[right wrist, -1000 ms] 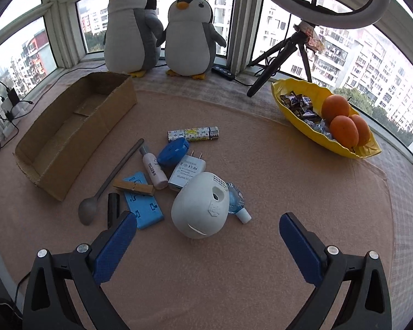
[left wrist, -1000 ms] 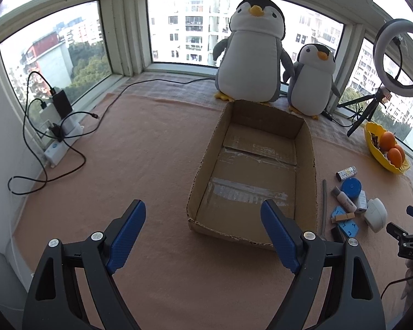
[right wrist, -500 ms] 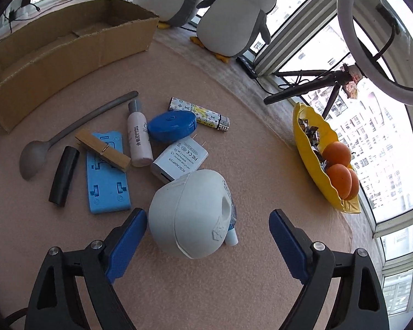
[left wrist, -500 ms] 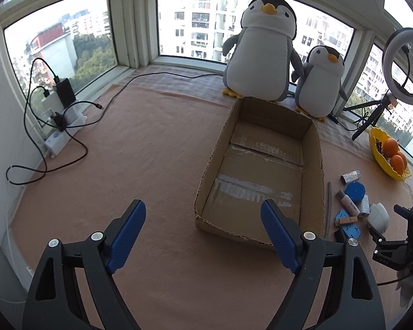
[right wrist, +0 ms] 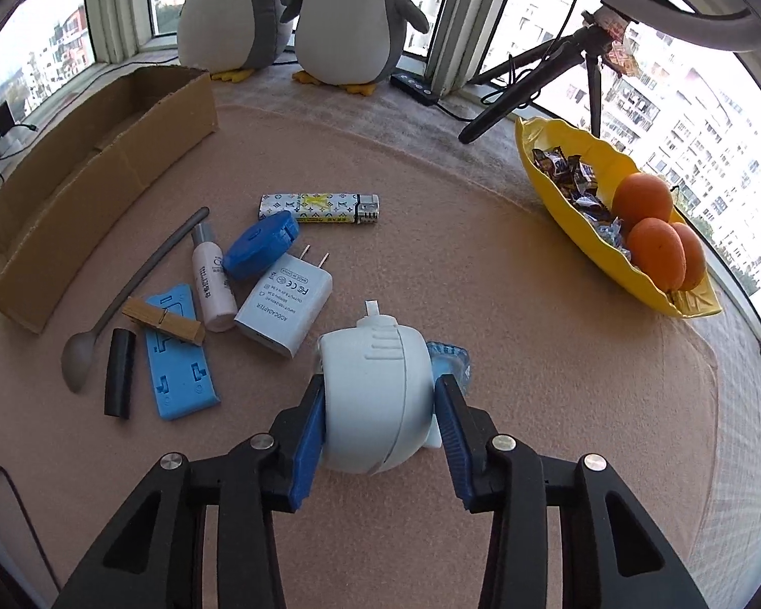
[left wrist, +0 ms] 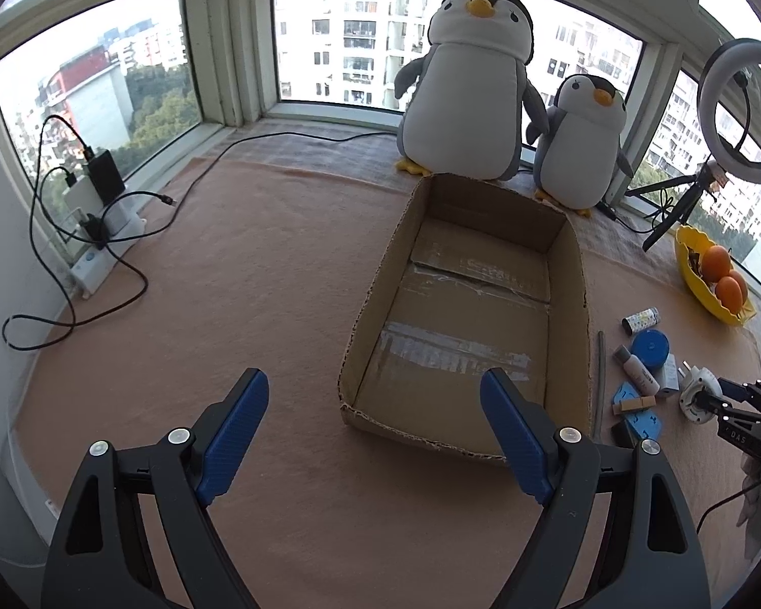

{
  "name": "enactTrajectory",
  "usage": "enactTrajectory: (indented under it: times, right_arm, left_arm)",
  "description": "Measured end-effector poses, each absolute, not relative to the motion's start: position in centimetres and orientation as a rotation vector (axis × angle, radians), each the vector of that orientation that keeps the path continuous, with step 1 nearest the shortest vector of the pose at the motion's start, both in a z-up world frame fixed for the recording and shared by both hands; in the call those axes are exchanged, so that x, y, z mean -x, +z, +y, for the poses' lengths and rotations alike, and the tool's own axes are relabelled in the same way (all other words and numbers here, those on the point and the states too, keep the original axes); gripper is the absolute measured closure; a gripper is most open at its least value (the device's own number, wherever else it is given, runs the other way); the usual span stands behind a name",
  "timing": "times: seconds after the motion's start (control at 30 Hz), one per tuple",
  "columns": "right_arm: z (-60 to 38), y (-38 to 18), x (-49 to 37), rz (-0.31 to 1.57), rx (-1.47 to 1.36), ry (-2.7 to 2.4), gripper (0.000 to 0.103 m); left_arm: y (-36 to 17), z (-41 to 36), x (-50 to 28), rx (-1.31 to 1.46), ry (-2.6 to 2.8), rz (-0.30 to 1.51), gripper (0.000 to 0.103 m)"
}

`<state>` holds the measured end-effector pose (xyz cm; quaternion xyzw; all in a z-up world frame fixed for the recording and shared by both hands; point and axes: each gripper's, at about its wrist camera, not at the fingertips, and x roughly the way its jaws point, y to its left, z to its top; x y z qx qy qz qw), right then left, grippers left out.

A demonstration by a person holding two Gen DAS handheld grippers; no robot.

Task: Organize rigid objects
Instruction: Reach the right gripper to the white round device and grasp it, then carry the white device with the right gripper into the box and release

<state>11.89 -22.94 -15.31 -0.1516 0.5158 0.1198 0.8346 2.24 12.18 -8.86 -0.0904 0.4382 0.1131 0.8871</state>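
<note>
My right gripper (right wrist: 380, 401) is shut on a white rounded device (right wrist: 375, 396) that rests on the pink mat, with a small blue-capped bottle (right wrist: 451, 358) just behind it. Left of it lie a white charger (right wrist: 284, 304), a blue round case (right wrist: 261, 248), a small white bottle (right wrist: 210, 284), a patterned lighter (right wrist: 319, 208), a grey spoon (right wrist: 127, 299), a wooden clothespin (right wrist: 162, 322) on a blue plate (right wrist: 180, 360), and a black tube (right wrist: 119, 380). The open cardboard box (left wrist: 568, 264) is empty. My left gripper (left wrist: 375, 431) is open, hovering before the box's near edge.
Two plush penguins (left wrist: 472, 86) stand behind the box. A yellow bowl (right wrist: 558, 198) with oranges and sweets sits at the right, near a ring light tripod (right wrist: 548, 81). A power strip with cables (left wrist: 96, 233) lies at the far left by the window.
My right gripper has moved down onto the white device and closed on it. My left gripper has drifted slightly, still open.
</note>
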Motion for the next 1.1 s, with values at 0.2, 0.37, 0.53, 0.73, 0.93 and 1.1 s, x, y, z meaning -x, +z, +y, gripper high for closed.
enactTrajectory:
  times: [0.2,0.37,0.53,0.73,0.93,1.1]
  right_arm:
    - [-22.9,-16.2,-12.2,1.116,0.312,0.263,0.064]
    - [-24.0,-15.8,-11.9,1.114,0.23,0.266,0.068]
    - [-24.6,-15.1,-11.0,1.102,0.196,0.262,0.071]
    - [-24.9,-14.3,-10.4,1.087,0.14,0.255,0.071]
    - [-23.0,-11.5,-10.0,1.026,0.126,0.295,0.071]
    - [-18.7,-8.1,-9.9,0.95,0.139,0.391,0.071]
  left_arm:
    - [-8.9,11.9,-2.4,0.183,0.228,0.914,0.017]
    - [-9.0,12.0,-2.4,0.186,0.231,0.918,0.017]
    - [-9.1,11.9,-2.5,0.185,0.231,0.92,0.017]
    - [-9.0,11.9,-2.4,0.18,0.226,0.914,0.017]
    - [-9.2,12.6,-2.3,0.19,0.237,0.914,0.017]
    - [-9.3,13.3,-2.1,0.201,0.252,0.911,0.017]
